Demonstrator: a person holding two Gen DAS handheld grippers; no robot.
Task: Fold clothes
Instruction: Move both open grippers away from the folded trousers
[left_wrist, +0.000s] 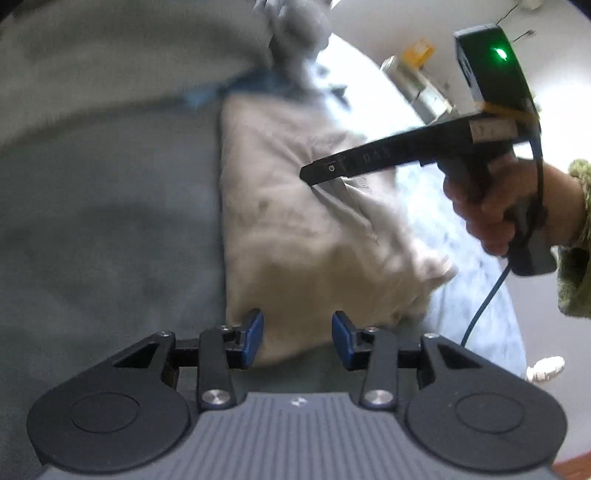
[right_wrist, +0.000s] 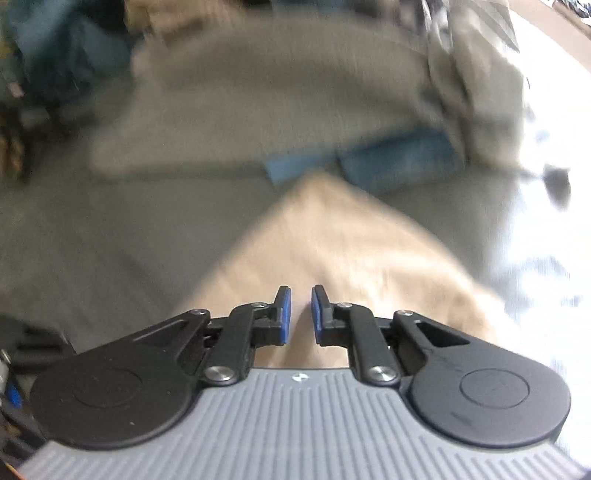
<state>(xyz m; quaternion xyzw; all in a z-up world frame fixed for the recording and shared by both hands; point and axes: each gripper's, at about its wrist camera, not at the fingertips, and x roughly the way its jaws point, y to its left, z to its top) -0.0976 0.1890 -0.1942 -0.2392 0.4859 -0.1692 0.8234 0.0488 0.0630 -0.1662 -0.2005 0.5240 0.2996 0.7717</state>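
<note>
Left claw (left_wrist: 297, 338) view alone shows right hand (left_wrist: 491, 210) over beige garment (left_wrist: 295, 221).

A grey blanket (left_wrist: 92, 206) covers the surface across the left and middle of the frame. On it lies a folded beige garment (left_wrist: 295, 229) at centre, with a blue cloth (right_wrist: 399, 160) beyond its far end.

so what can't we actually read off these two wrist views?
- Right wrist view: motion blur hides whether the right gripper, pads nearly closed, pinches the beige garment.
- Left wrist view: the garment's near edge is cut off by the left gripper body.
- Left wrist view: the grey pile is blurred and cropped at the top.
- Right wrist view: the blue items are too smeared to identify.
</note>
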